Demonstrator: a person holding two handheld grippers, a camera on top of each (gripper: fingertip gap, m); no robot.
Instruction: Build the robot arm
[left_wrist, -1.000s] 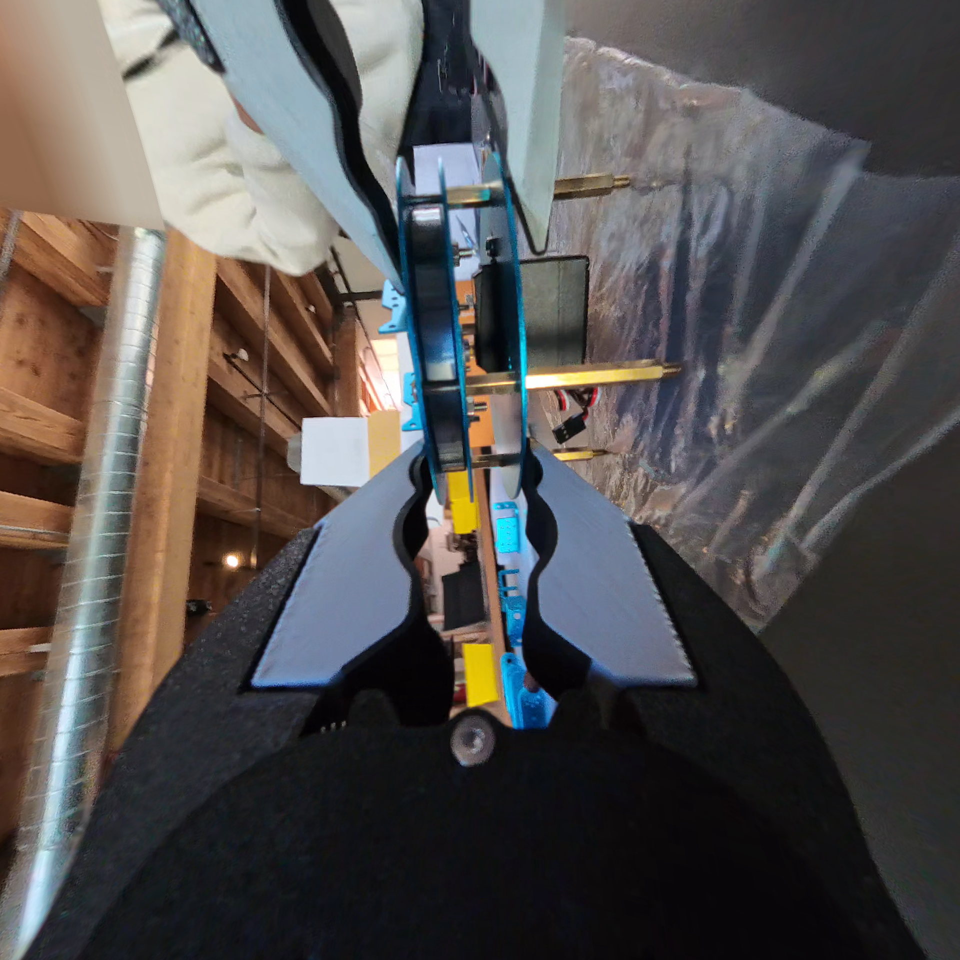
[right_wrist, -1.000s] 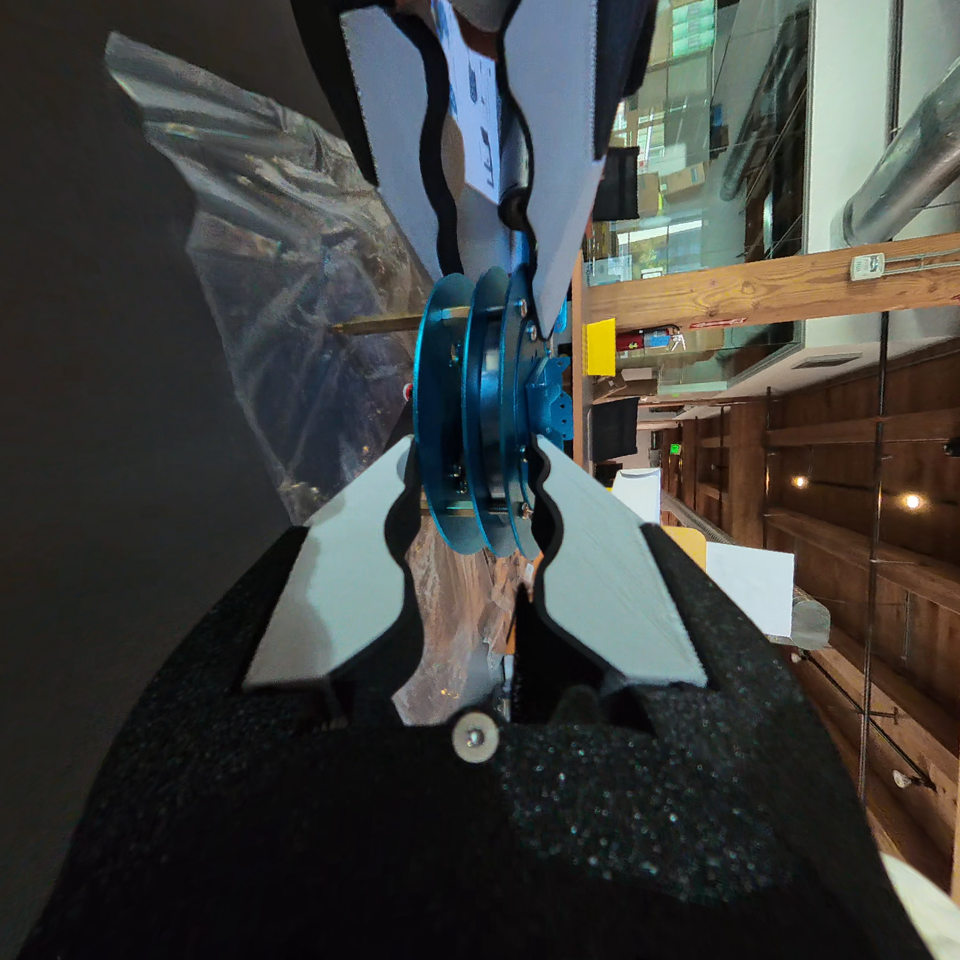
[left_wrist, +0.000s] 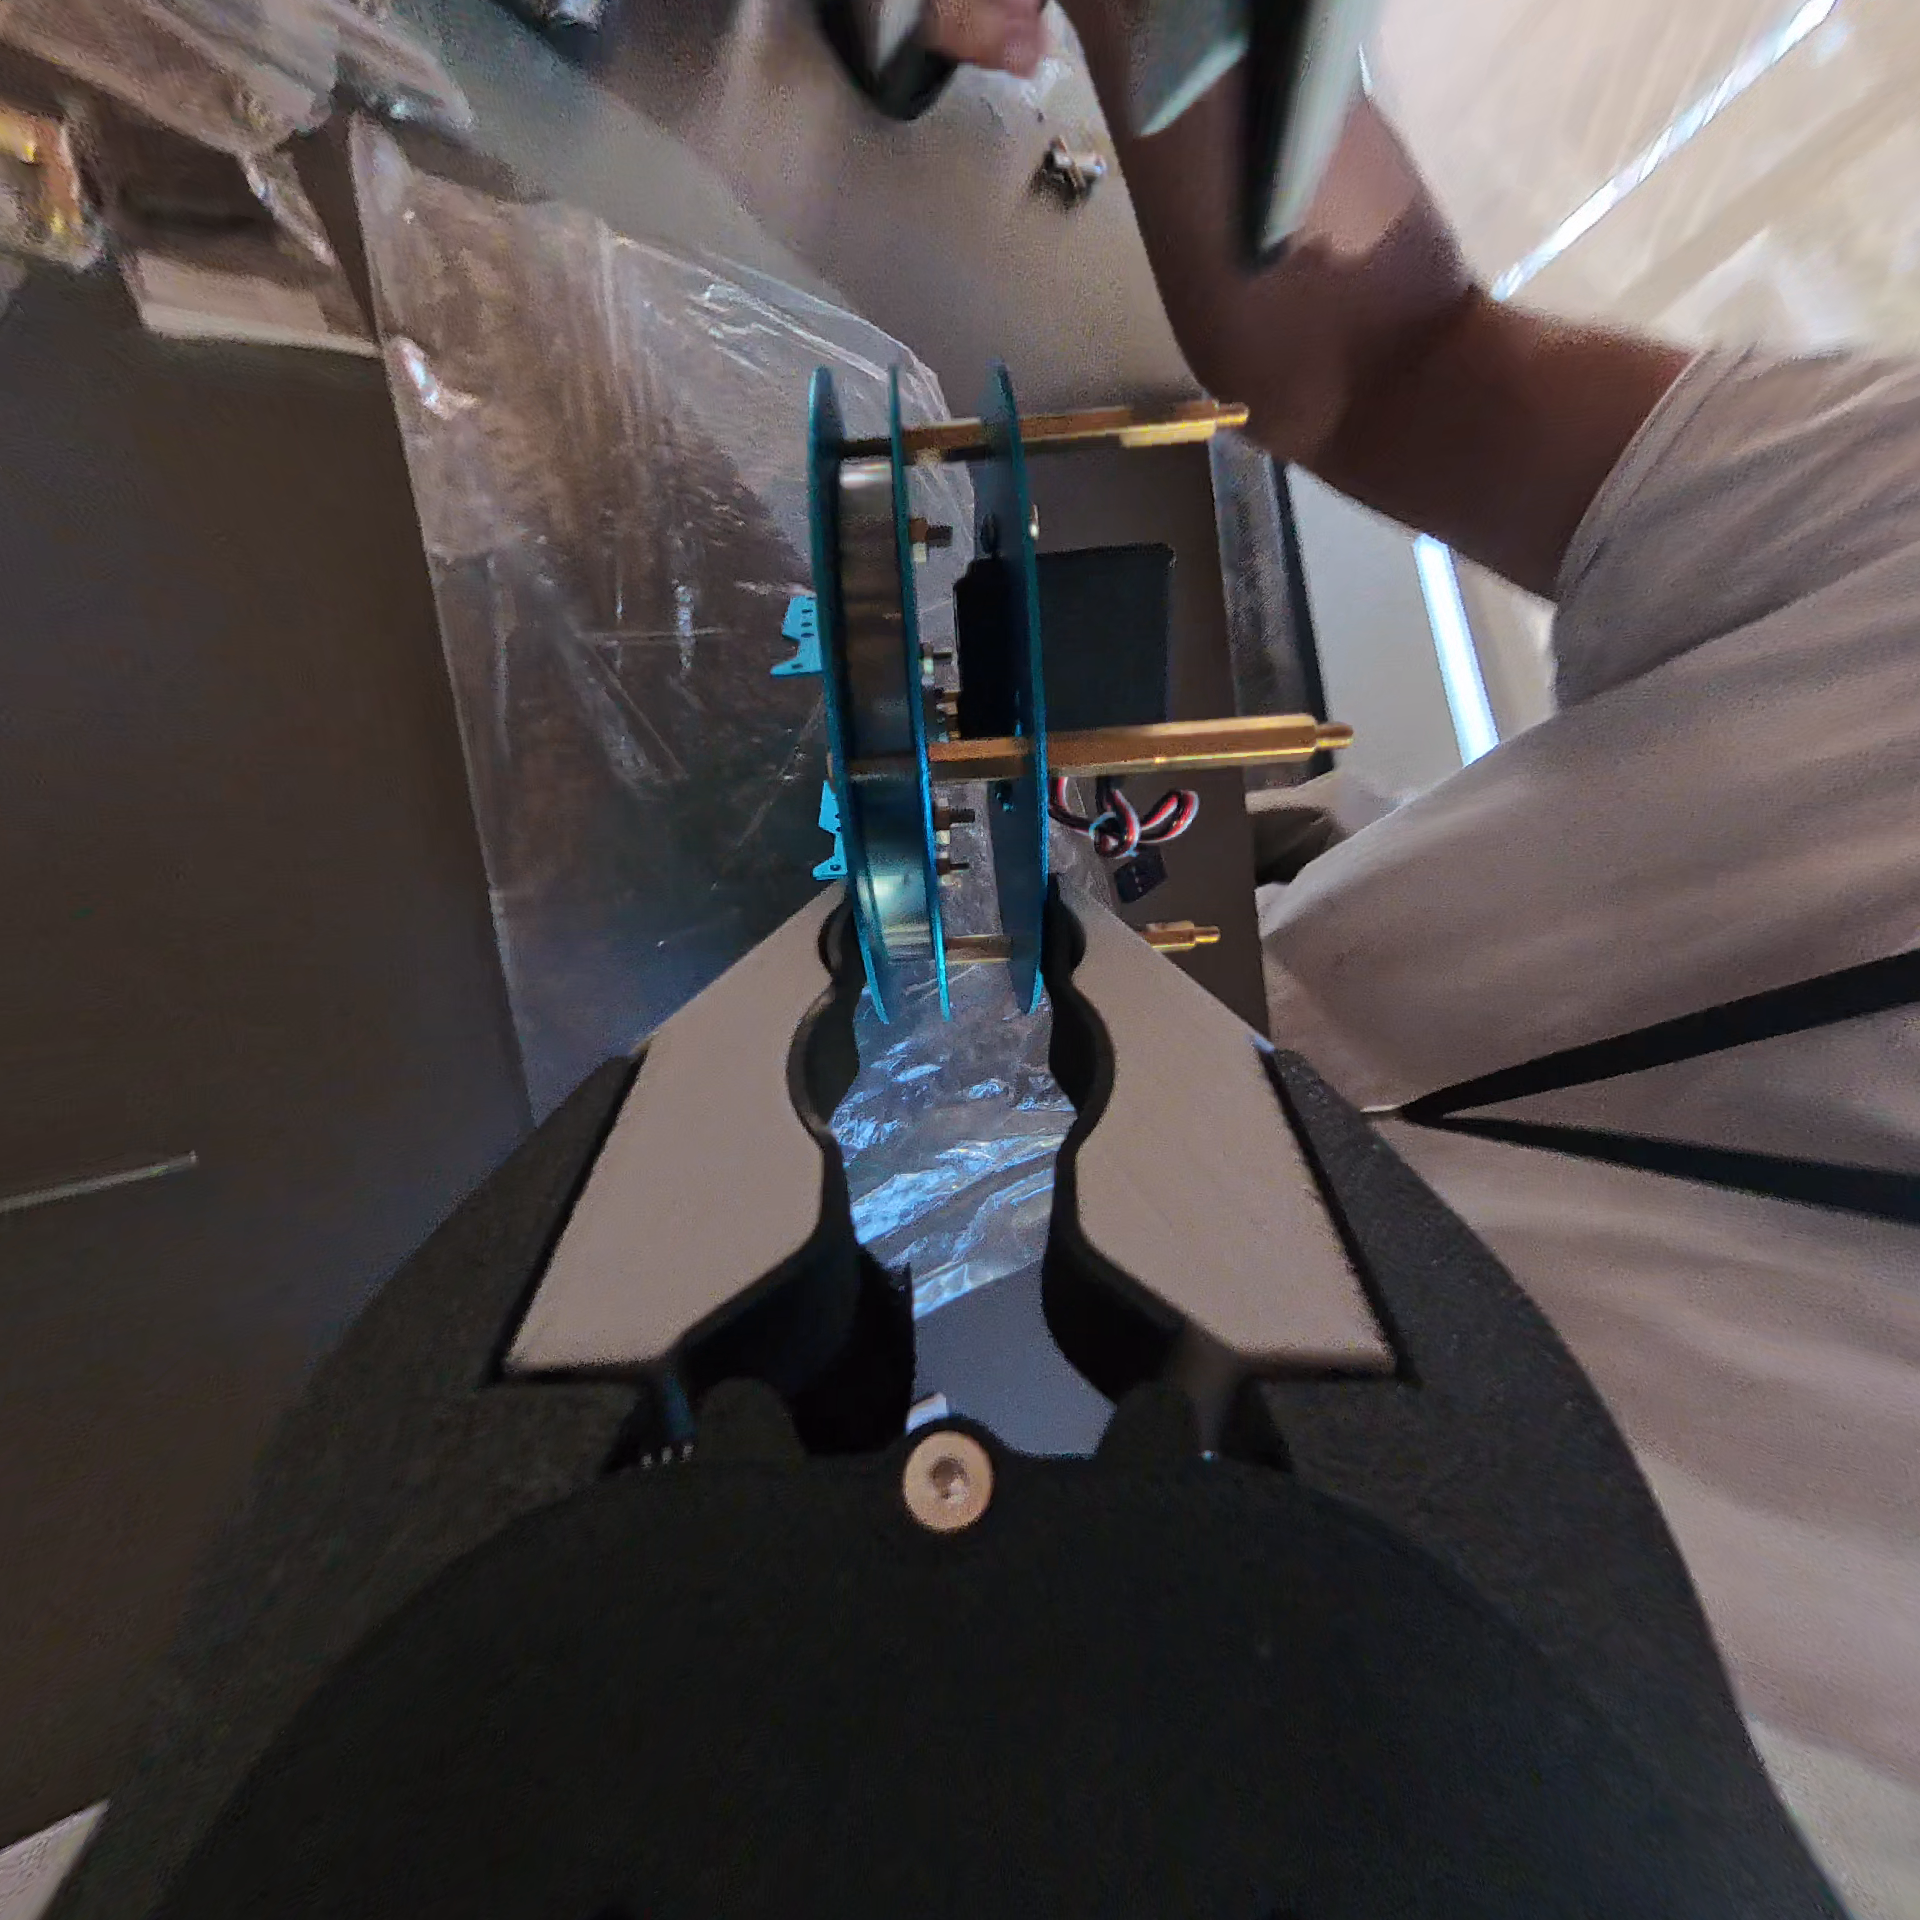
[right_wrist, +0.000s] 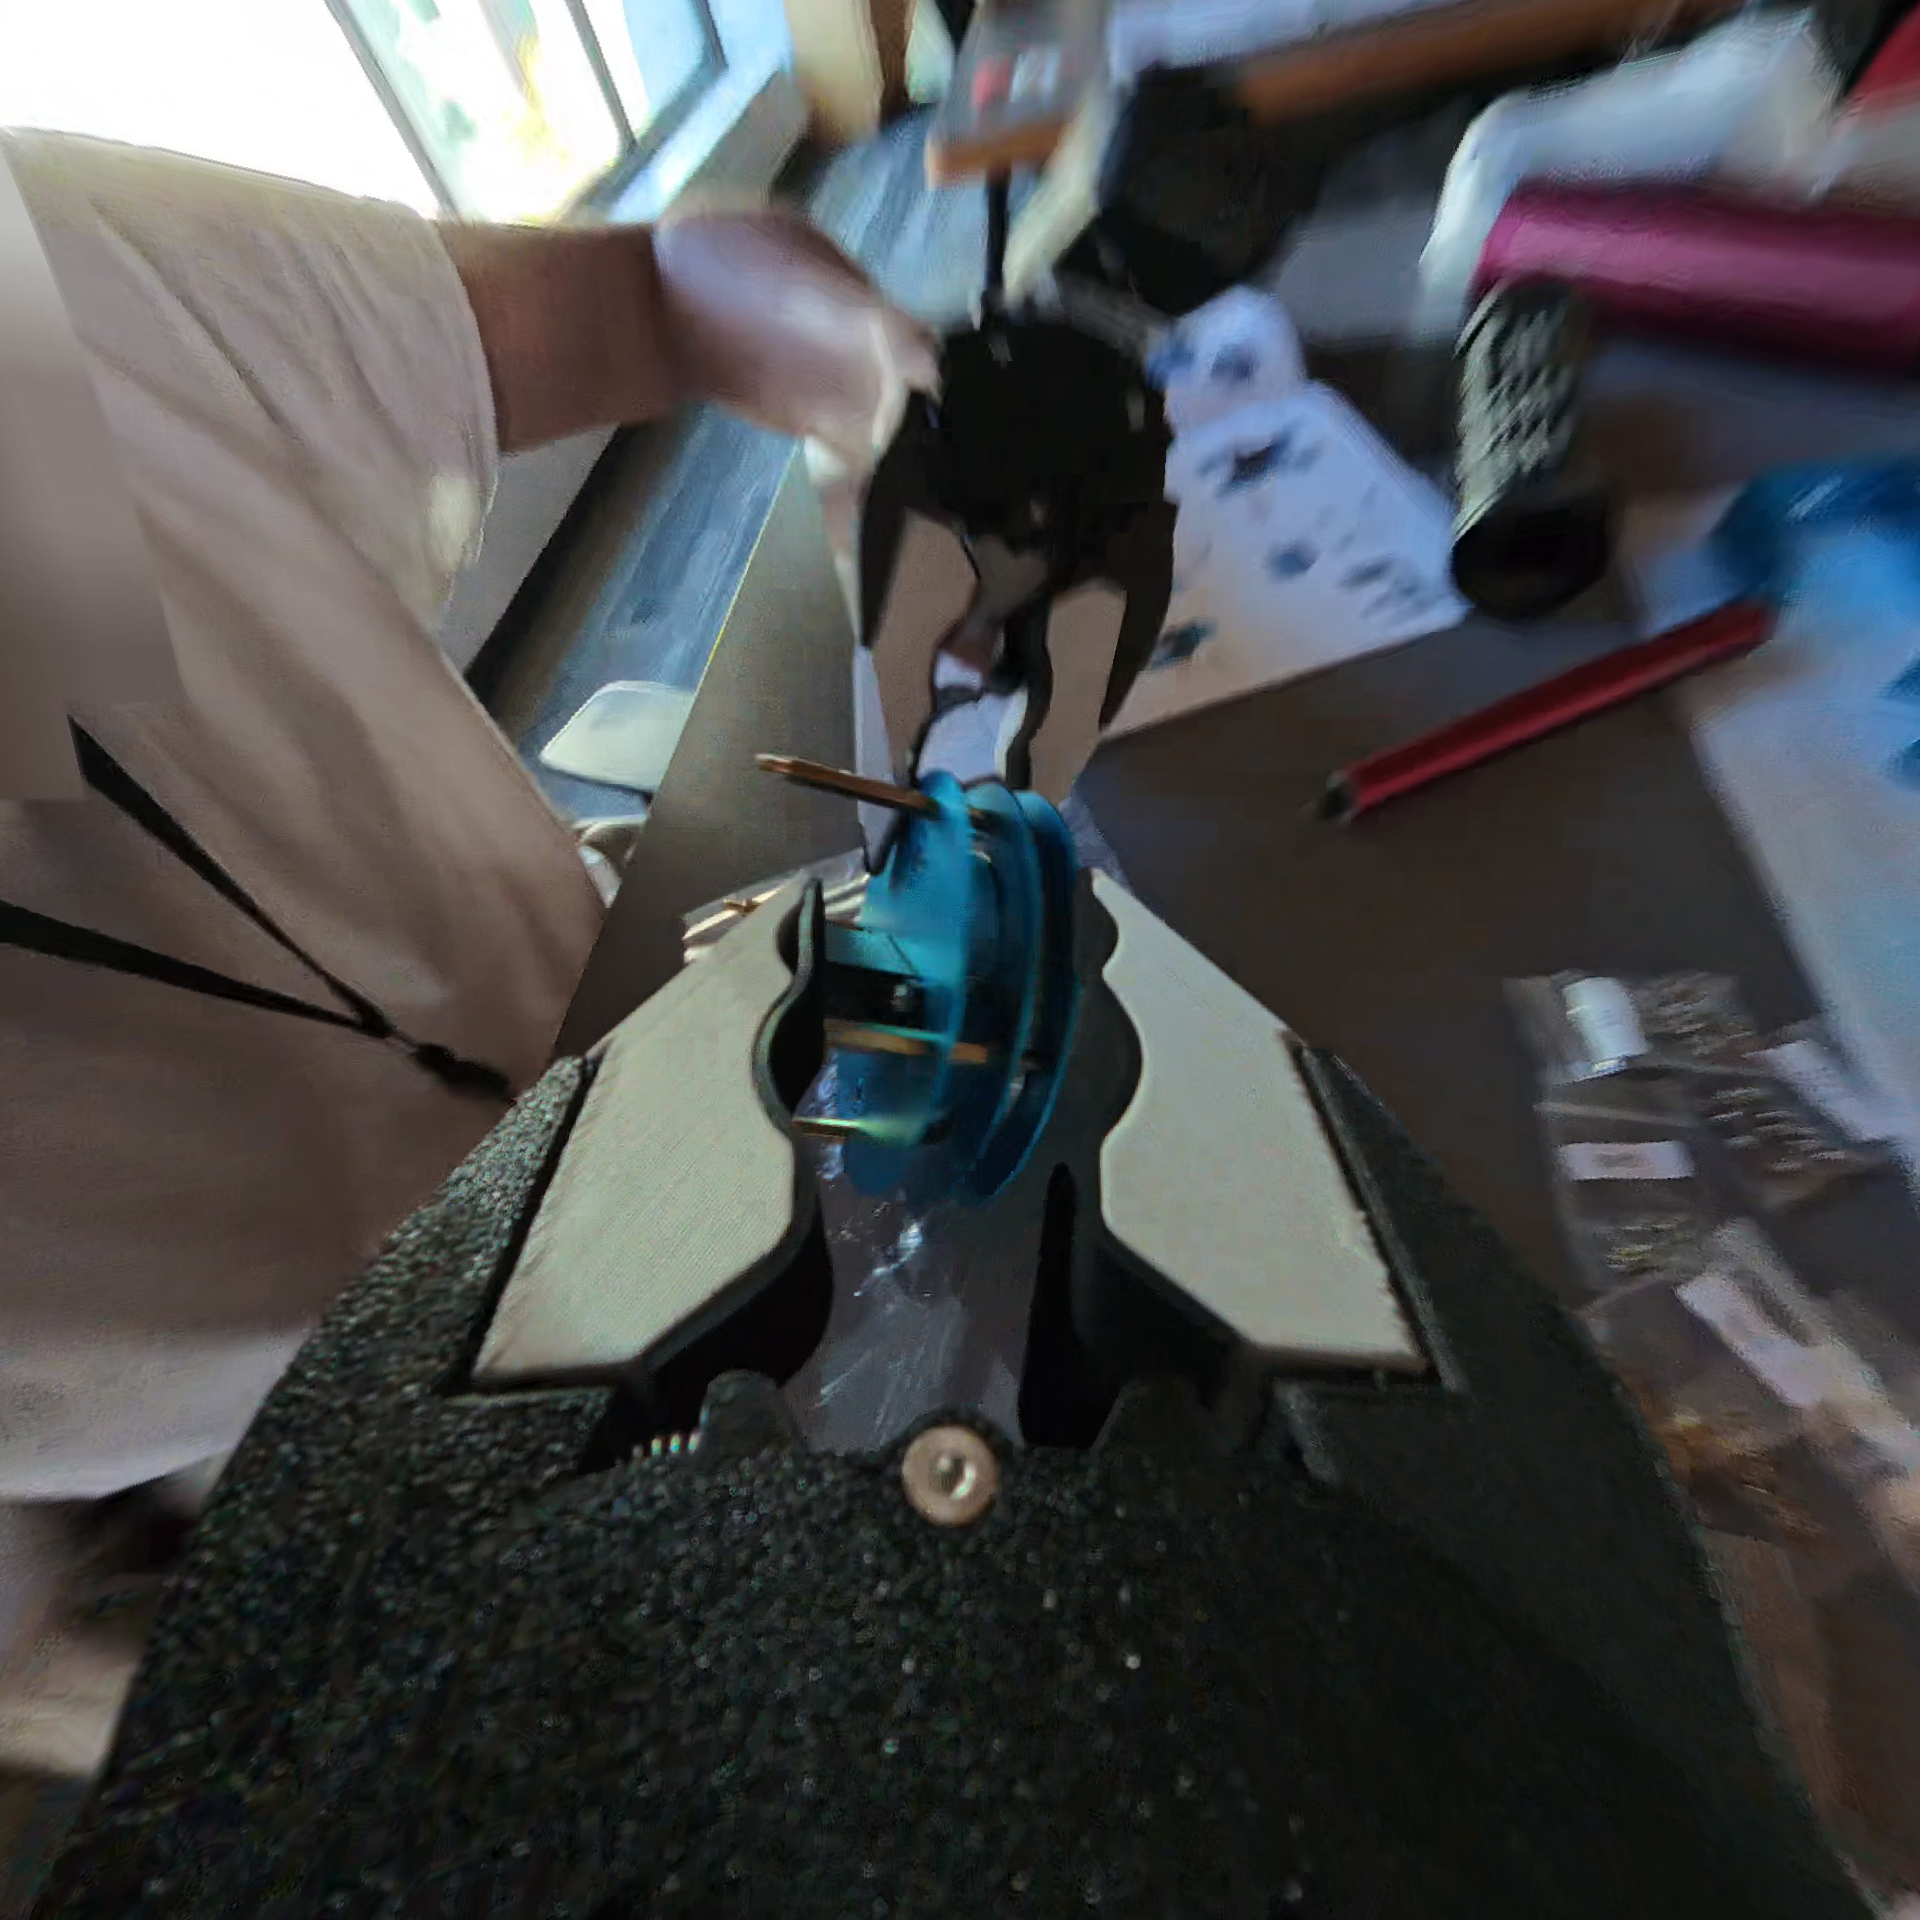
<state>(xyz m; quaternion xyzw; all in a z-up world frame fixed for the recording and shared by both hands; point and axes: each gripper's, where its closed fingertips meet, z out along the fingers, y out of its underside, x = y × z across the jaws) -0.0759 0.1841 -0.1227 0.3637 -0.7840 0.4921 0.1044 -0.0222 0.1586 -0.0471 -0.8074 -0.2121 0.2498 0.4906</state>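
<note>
My left gripper (left_wrist: 945, 935) is shut on the lower rim of a blue disc assembly (left_wrist: 925, 675). The assembly has stacked blue plates, brass standoffs (left_wrist: 1174, 743), a black servo block (left_wrist: 1101, 634) and a red-white-black wire (left_wrist: 1127, 821). The right gripper's finger (left_wrist: 1257, 125) is blurred at the top of the left wrist view, apart from the assembly. In the right wrist view my right gripper (right_wrist: 948, 904) has its jaws spread, and the blue assembly (right_wrist: 966, 987) shows in the gap. The left gripper (right_wrist: 977, 758) grips its far edge.
A clear plastic bag (left_wrist: 623, 582) lies on the dark table (right_wrist: 1403, 935). A red stick (right_wrist: 1538, 717), a black roll (right_wrist: 1517, 447), a printed sheet (right_wrist: 1299, 499) and bags of small parts (right_wrist: 1714, 1143) lie to the right. A person's white shirt (left_wrist: 1662, 935) is close by. The grippers' ends are close to 10 centimeters from one another. About 20 centimeters separates my left fingertips from the red stick (right_wrist: 1538, 717).
Both views have swung from the ceiling beams down to the table and the person. My right gripper has let go of the assembly and drawn back. My left gripper still holds it.
</note>
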